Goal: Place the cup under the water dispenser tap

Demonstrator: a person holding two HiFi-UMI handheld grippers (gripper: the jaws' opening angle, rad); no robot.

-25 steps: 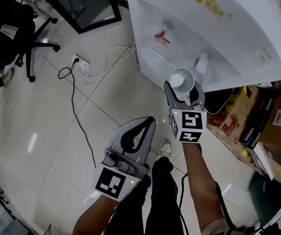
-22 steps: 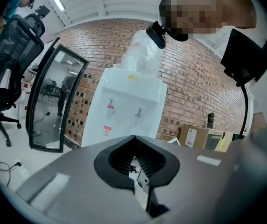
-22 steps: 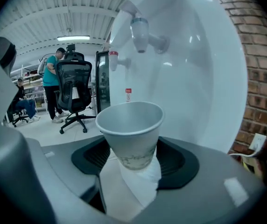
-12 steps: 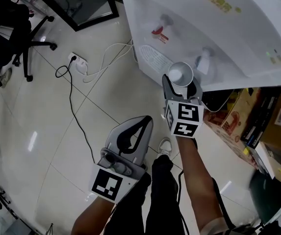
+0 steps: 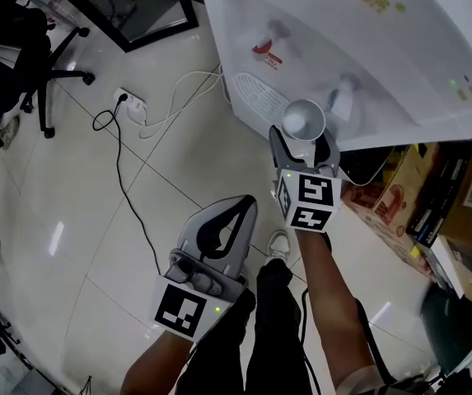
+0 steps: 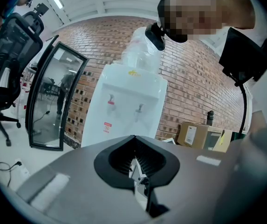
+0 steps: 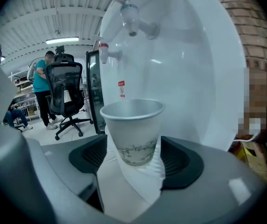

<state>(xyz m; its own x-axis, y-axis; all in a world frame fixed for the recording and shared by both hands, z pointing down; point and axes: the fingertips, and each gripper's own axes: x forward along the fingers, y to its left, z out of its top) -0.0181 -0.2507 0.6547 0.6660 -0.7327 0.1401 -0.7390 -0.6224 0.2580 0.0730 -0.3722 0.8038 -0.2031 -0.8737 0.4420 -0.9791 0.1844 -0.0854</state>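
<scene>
- The left tool [image 5: 248, 204] was held low and nearest the person, its jaws pressed together with nothing between them.
- The jaws of the right tool [image 7: 134, 157] had just been opened; they were spread wide, with a gap left on each side of the paper cup [image 7: 133, 125] between them.
- The cup was seen upright at the right end of the drip tray [image 5: 256, 97], apparently resting on it, and below the blue tap [image 7: 132, 17].
- From this the placing was judged all but done: the cup seemed released, and only a clean withdrawal of the right tool was left.
- The tray was carried by the white water dispenser [image 5: 367, 48], with a red tap [image 5: 268, 44] set further left.
- Beyond lay a pale tiled floor [image 5: 95, 212] with a power strip [image 5: 133, 105] and trailing cable, an office chair [image 5: 46, 64], cardboard boxes [image 5: 392, 196] and a brick wall [image 6: 194, 73].
</scene>
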